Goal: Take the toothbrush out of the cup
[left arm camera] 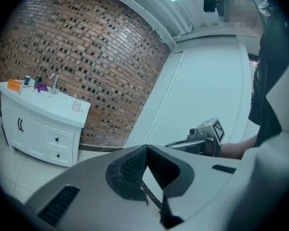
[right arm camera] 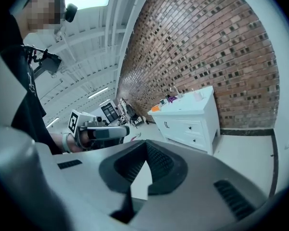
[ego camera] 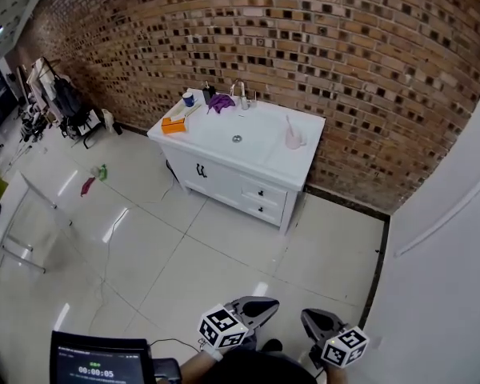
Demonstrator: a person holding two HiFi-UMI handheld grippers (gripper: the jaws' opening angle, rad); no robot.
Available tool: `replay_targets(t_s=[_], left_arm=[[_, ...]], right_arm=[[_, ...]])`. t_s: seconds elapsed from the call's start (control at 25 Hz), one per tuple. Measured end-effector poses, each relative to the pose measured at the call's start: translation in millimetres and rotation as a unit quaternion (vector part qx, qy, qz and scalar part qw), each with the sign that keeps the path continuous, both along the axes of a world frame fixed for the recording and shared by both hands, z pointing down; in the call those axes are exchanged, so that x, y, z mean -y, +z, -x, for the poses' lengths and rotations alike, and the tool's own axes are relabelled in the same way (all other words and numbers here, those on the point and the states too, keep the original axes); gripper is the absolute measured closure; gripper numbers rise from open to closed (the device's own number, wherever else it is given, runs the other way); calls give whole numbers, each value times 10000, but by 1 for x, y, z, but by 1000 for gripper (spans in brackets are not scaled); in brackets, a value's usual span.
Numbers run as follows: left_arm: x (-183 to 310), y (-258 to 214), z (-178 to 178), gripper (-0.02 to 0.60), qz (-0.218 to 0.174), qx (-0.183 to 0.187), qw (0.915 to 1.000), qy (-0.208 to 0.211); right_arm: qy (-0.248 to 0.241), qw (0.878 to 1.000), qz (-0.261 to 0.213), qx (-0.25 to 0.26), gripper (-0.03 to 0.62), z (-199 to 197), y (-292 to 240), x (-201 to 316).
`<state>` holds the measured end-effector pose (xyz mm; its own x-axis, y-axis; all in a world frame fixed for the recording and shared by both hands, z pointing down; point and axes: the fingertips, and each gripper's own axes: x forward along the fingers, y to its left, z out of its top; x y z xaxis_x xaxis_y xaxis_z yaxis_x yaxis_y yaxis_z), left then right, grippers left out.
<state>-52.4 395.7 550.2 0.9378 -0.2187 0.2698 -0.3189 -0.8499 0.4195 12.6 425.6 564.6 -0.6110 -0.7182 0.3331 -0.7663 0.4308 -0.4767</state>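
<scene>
- The left gripper has its fingers closed, the ribbed pads meeting at the tips with nothing between them
- The right gripper has its fingers likewise shut tip to tip and empty
- In the head view, the left gripper and the right gripper sit side by side, near each other but not touching, each with a marker cube at its rear
- A floor of pale glossy tiles lies below and ahead of both pairs of fingers
- A dark screen showing a timer sits just to the left of the left fingers
- A white cabinet stands well ahead of the fingers against a brick wall; its tabletop holds a sink with a faucet behind it
- The cup is pinkish and upright at the tabletop end ahead of the right fingers, beside the sink and well apart from both grippers
- The toothbrush stands inside the cup, leaning, its upper part rising above the rim; it is too small to make out in the gripper views
- At the far tabletop end, ahead and left of the left fingers, are an orange box, a purple cloth and a small blue container
</scene>
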Motion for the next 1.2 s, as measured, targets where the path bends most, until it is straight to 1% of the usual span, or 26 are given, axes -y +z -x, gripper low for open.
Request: replay_targets(t_s=[0.16,0.28,0.48,0.6,0.8,1.04,1.2], left_arm=[[29,-5,6,575,-13,-24,10000,-14],[47,-10,10,575,53,-146,9998,-155],[79,-10,40,575,55,-150,9989,-432],[98,-12,55,575,60,-143,9980,-616],[123,-24,84,575,46,-191,9948,-999],[133,-11,132,575,100,-211,9876,-1550],[143,-6,161,575,120,-217,9824,-1850]], right_arm=[[-83,10000,21,-34,606,10,-6,28],[-110,9999,71,-103,606,12,-11,43],[-232,9997,61,-92,606,32,-12,72],[-399,9991,108,-91,606,43,-13,89],[-813,9965,131,-112,606,73,-20,118],[-1291,9914,62,-212,606,110,-14,143],[-1505,9883,22,-258,606,133,-12,158]])
